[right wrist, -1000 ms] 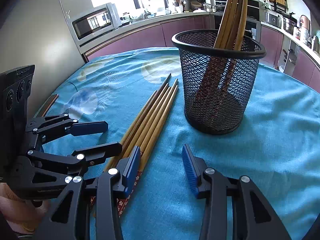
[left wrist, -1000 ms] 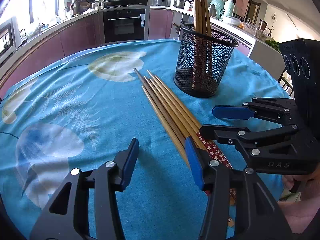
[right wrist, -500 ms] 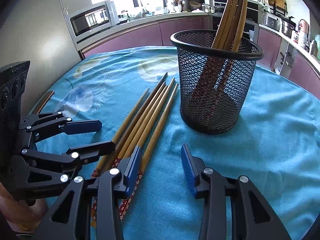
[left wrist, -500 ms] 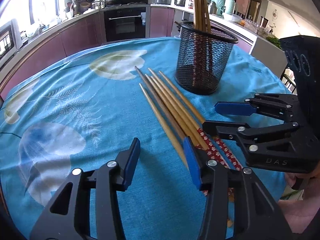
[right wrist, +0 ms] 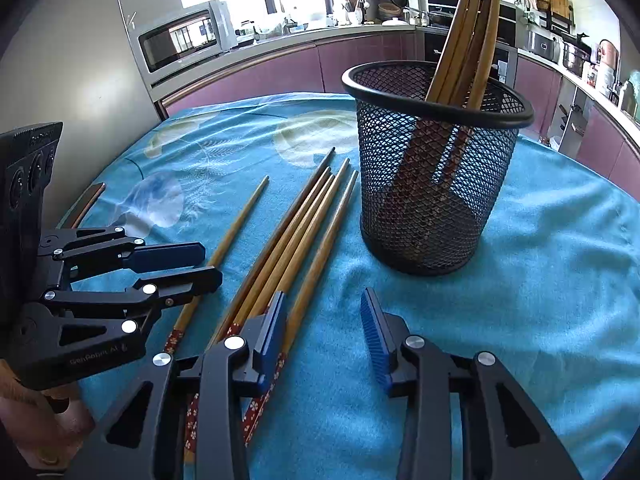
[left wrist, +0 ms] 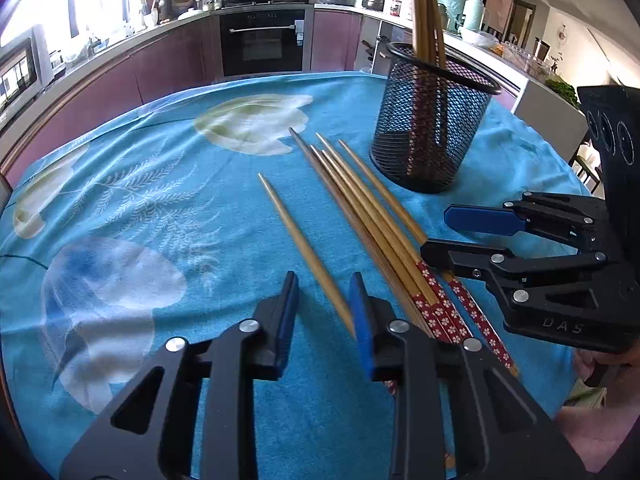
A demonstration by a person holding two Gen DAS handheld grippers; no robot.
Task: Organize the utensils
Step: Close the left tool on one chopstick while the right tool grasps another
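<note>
Several wooden chopsticks [left wrist: 360,208] with red flowered handles lie in a bundle on the blue cloth, also visible in the right wrist view as the bundle [right wrist: 296,232]. One single chopstick [left wrist: 296,240] lies apart to its left, its handle end between my left gripper's [left wrist: 323,292] closing jaws and against the right pad; the left pad stands clear of it. My right gripper [right wrist: 323,308] is closing slightly over bare cloth, its left finger lying over the bundle's handles. A black mesh basket [right wrist: 432,184] behind holds three upright chopsticks [right wrist: 468,40].
The round table's blue cloth [left wrist: 120,200] drops off at the near right, where a person's hand [left wrist: 592,432] holds the right gripper [left wrist: 440,234]. The left gripper [right wrist: 204,264] sits close beside the right one. Kitchen counters, an oven and a microwave [right wrist: 184,40] ring the table.
One chopstick has been drawn left out of the bundle and now lies apart. My left gripper's jaws have narrowed around its handle end. The right gripper has barely moved.
</note>
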